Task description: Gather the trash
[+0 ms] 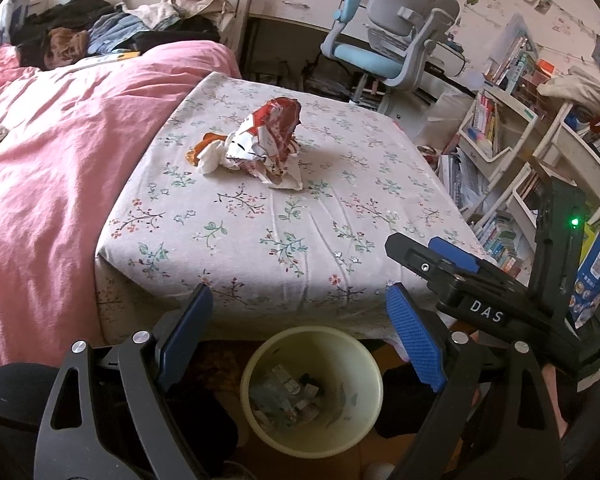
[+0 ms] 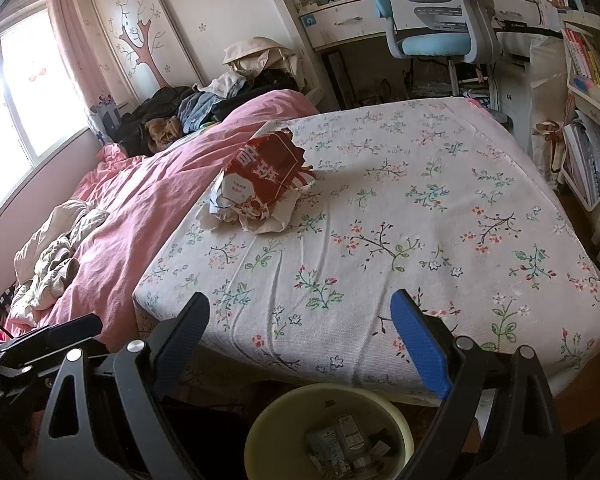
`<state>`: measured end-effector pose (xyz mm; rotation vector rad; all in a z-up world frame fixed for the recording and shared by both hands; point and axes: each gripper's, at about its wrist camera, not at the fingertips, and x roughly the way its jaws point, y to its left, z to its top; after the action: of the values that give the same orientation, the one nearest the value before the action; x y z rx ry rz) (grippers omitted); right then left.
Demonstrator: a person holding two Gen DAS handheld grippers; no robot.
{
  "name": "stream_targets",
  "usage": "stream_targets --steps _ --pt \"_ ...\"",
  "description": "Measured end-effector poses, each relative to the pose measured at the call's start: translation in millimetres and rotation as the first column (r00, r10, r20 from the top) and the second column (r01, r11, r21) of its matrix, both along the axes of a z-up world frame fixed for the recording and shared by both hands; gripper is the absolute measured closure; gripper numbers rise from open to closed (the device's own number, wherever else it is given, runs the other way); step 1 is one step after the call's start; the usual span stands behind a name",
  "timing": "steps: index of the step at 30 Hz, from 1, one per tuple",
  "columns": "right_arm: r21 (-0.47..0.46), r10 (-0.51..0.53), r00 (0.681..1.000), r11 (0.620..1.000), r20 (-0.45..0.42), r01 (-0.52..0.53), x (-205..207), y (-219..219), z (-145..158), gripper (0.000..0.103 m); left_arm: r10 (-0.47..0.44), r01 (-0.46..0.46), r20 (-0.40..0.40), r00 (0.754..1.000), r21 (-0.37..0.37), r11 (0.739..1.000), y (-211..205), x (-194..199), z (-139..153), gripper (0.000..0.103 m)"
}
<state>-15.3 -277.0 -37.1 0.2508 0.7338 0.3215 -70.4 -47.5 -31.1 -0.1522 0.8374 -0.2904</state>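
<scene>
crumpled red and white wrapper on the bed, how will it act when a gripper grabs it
The crumpled wrapper looks like thin paper, so probably light and it will likely crush under the pads. Loose white pieces around it may drop off. On the soft floral sheet it should not roll.

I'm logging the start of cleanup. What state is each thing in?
Crumpled wrapper: lying on the floral mattress, untouched.
Bin: upright on the floor, partly filled.
Left gripper: fingers open, empty.
Right gripper: fingers open, empty.
Pink duvet: rumpled.
</scene>
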Motion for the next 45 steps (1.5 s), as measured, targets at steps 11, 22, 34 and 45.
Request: stream_targets --steps 11,22,34,45 --pt "0.000 0.000 1.000 1.000 -0.001 0.000 0.7 0.6 -0.7 0.015 -0.025 0.025 0.014 1.000 -0.004 1.000 -4.1 -2.8 4.0 0.018" --pt "-0.001 0.001 1.000 1.000 -0.003 -0.001 0.8 1.0 -0.9 0.015 -0.041 0.041 0.022 0.999 0.001 0.999 -7.6 -4.5 5.9 0.018" --pt "-0.001 0.002 1.000 1.000 -0.005 -0.002 1.2 1.4 -3.3 0.015 -0.050 0.049 0.025 0.998 0.004 0.999 -7.8 -4.9 6.9 0.018" --pt "-0.004 0.005 1.000 1.000 -0.008 -0.005 2.4 2.4 -5.1 0.015 -0.050 0.050 0.028 0.998 0.009 0.999 -8.6 -5.2 7.4 0.018"
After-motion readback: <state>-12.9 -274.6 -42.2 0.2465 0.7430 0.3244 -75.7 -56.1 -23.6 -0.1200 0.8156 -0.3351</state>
